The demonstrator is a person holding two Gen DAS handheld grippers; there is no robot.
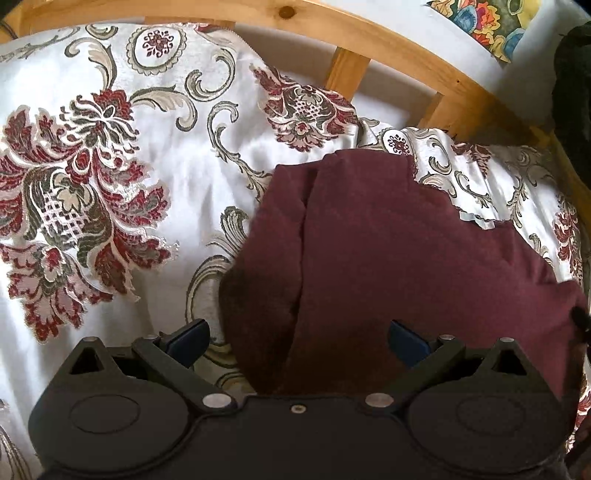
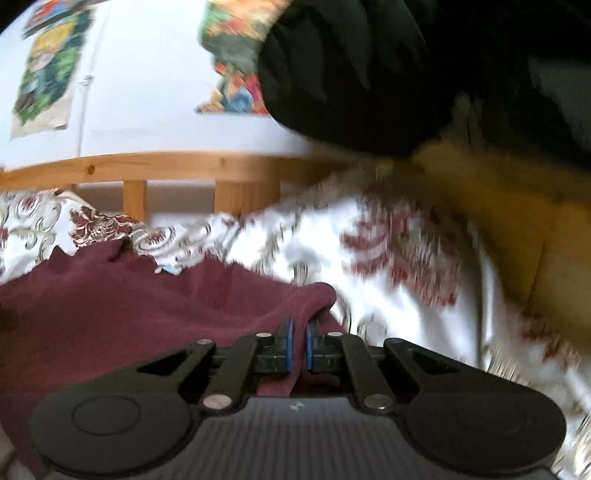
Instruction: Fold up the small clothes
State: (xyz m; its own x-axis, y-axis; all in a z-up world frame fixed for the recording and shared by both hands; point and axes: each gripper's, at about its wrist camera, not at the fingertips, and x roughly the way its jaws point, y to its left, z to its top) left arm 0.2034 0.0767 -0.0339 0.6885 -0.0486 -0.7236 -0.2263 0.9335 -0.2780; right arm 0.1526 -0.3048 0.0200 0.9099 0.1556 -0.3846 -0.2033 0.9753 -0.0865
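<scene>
Left wrist view: showing a bed covered by a white bedspread [image 1: 192,177] with red and grey floral figures, backed by a pine headboard rail [image 1: 388,48] with slats. Beyond the rail, showing a pale wall with colourful posters [image 1: 484,22]. Right wrist view: blurring heavily on the right half; showing a dark mass [image 2: 354,74] at top and something mustard-coloured [image 2: 498,206] below it, neither identifiable.

Lying on the bedspread: a maroon garment [image 1: 388,258], spread mostly flat, with one layer lapping over another along a long seam-like edge on its left part. Peeking out at its far edge: a small pale label [image 1: 480,221].

Left tool [image 1: 299,341]: hovering over the near edge of the garment with blue pads well apart, gripping nothing; cloth lying between and beyond them, contact not determinable.

Right tool [image 2: 298,347]: pads drawn together and clamped on a raised fold at the garment's right edge, cloth bunching up just ahead of the pads and trailing away to the left.

Judging the step: starting a fold, one side pinched, the other not yet taken.

Risks, as judgement:
- Lifting on one pinch only, so dragging the whole piece askew across the slippery bedspread.
- Pinching a bunched ridge, so possibly catching two layers and carrying a crease into the fold.
- Closing the left tool too deep, so catching bedspread together with garment.
</scene>
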